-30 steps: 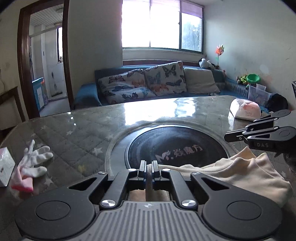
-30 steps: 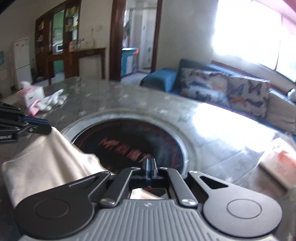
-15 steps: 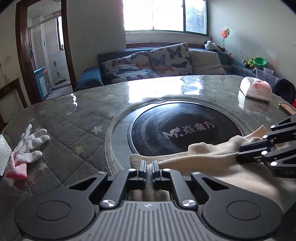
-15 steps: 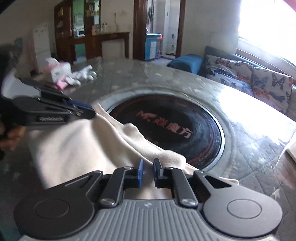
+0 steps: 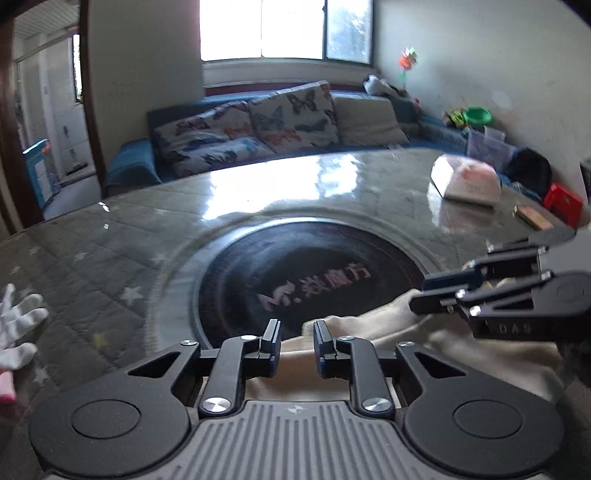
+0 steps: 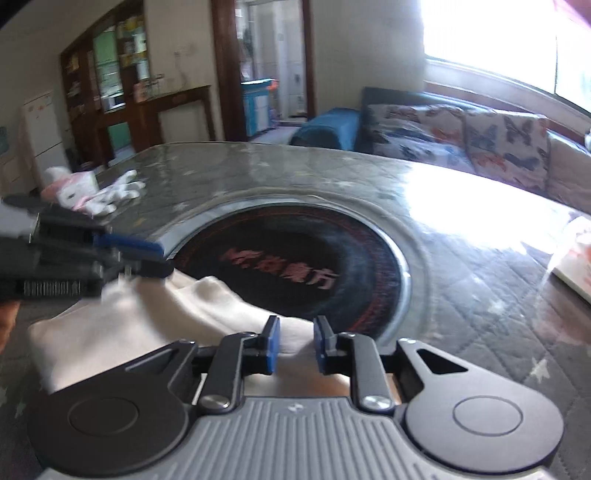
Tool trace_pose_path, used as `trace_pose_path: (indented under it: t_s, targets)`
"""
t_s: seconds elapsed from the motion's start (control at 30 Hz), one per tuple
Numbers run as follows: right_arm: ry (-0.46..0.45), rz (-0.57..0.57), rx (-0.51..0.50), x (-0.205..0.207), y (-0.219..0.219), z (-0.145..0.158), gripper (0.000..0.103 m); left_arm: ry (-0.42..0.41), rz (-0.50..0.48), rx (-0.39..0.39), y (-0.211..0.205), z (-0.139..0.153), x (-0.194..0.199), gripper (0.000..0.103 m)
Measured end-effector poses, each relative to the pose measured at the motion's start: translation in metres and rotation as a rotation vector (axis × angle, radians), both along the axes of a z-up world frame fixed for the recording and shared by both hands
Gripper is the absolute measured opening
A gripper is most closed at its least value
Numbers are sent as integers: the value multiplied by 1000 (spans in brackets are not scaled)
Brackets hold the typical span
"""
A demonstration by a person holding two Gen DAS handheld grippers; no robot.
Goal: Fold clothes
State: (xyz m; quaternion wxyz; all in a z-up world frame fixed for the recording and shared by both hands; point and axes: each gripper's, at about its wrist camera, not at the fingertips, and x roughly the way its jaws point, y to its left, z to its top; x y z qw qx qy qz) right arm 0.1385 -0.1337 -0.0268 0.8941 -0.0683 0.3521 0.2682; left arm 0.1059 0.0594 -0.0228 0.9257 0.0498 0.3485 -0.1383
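Two white gloves (image 5: pixel 16 332) lie beside cream garment (image 5: pixel 369 332).

**Backlit room, glare on the table, soft focus**

Daylight pours through the window (image 5: pixel 284 29), blown out to white in both views. Below it the glossy table (image 5: pixel 147 236) throws a hard glare patch (image 6: pixel 469 206). Everything is smeared by motion blur, the sofa (image 5: pixel 258 129) under the window included. Fisheye bending curves the edges, and the corners go black.

Garment (image 5: pixel 388 332) lies on the table (image 5: pixel 110 258), overlapping the round inset (image 5: pixel 306 273); glove (image 5: pixel 18 332) far left
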Motion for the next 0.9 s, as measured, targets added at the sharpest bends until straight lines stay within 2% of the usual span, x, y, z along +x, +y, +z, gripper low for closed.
trace_pose_path:
  t_s: [0.1, 0.13, 0.17, 0.2, 0.23, 0.4, 0.57, 0.8, 0.9]
  targets:
    - [28, 7, -1, 5, -1, -2, 22, 29, -30, 1, -5, -10, 8, 22]
    - [34, 12, -2, 6, -1, -3, 19, 30, -40, 3, -6, -12, 9, 21]
    - [28, 11, -3, 6, -1, -3, 14, 24, -43, 9, -7, -12, 9, 20]
    - [15, 8, -6, 6, 0, -3, 3, 16, -45, 17, -8, -12, 10, 13]
    - [5, 3, -9, 7, 0, -3, 3, 3, -35, 29, -8, -12, 10, 6]
    - [-11, 1, -34, 9, 4, -9, 2, -25, 10, 59, -7, -17, 12, 5]
    - [-33, 2, -5, -4, -6, 6, 6, -20, 42, 54, -4, -15, 15, 6]
    - [-49, 52, -84, -46, -17, 11, 7, -63, 67, 14, -9, 1, -1, 9]
    - [-61, 2, -125, -45, -21, -2, 7, -86, 5, -37, -20, 14, -19, 9]
